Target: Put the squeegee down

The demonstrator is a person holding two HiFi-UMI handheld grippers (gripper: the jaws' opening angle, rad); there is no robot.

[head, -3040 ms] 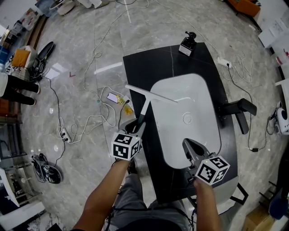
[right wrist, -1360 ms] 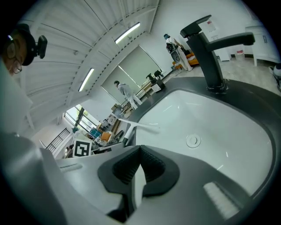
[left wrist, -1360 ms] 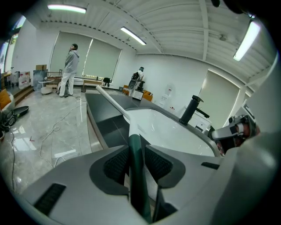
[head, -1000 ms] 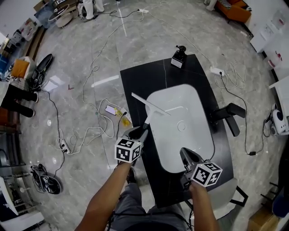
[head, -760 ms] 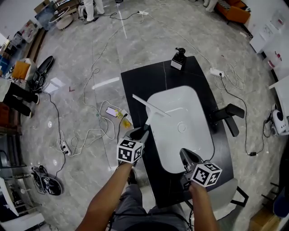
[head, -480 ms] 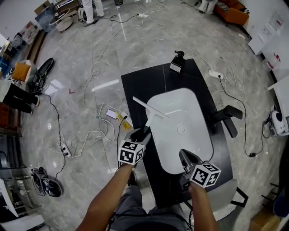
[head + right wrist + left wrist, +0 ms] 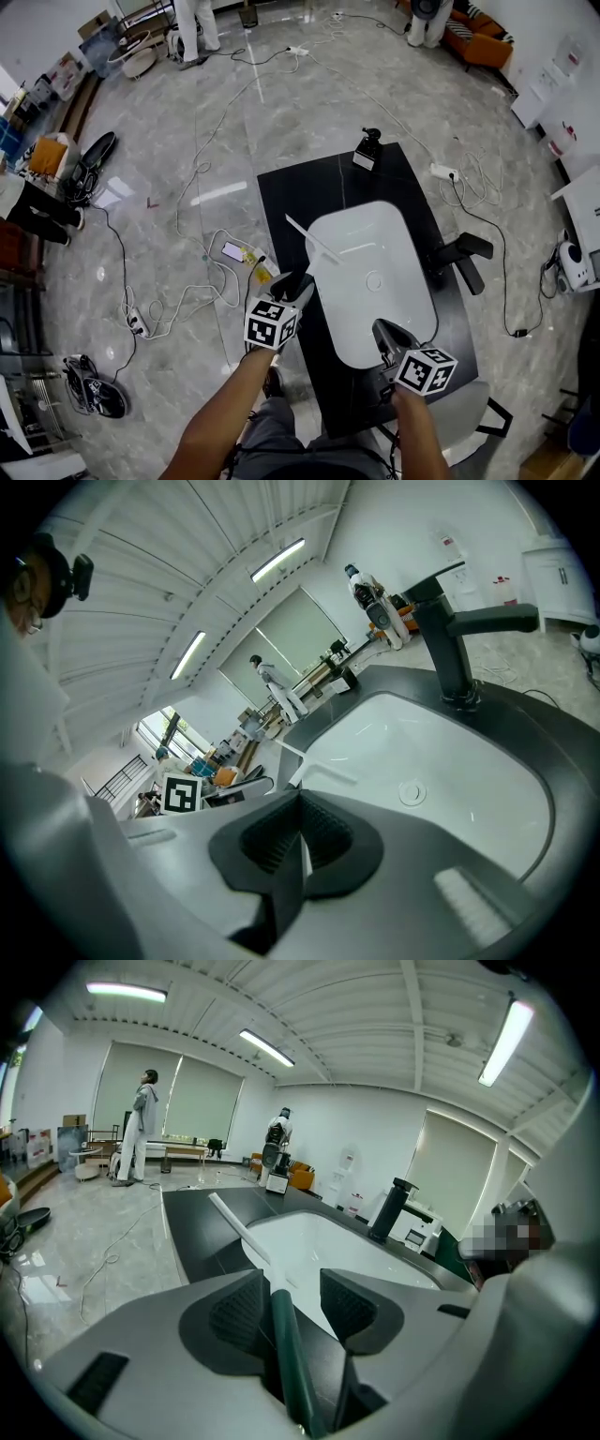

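The squeegee (image 7: 313, 241) has a long white blade and a dark green handle. It lies over the left rim of the white sink (image 7: 394, 300), blade toward the far end. My left gripper (image 7: 298, 281) is at the handle end and its jaws are opening. In the left gripper view the green handle (image 7: 286, 1354) runs between the pads close to the left one, with a gap to the right pad. The white blade (image 7: 239, 1227) stretches ahead over the counter. My right gripper (image 7: 386, 330) hovers over the sink's near end, shut and empty.
The sink is set in a black counter (image 7: 309, 187). A black faucet (image 7: 461, 251) stands at its right side, and a small device (image 7: 367, 150) sits at the far end. Cables and a phone (image 7: 234, 251) lie on the marble floor to the left. People stand far off.
The left jaws have spread apart around the green handle. Both grippers have risen a little. The squeegee stays lying on the sink's left rim.
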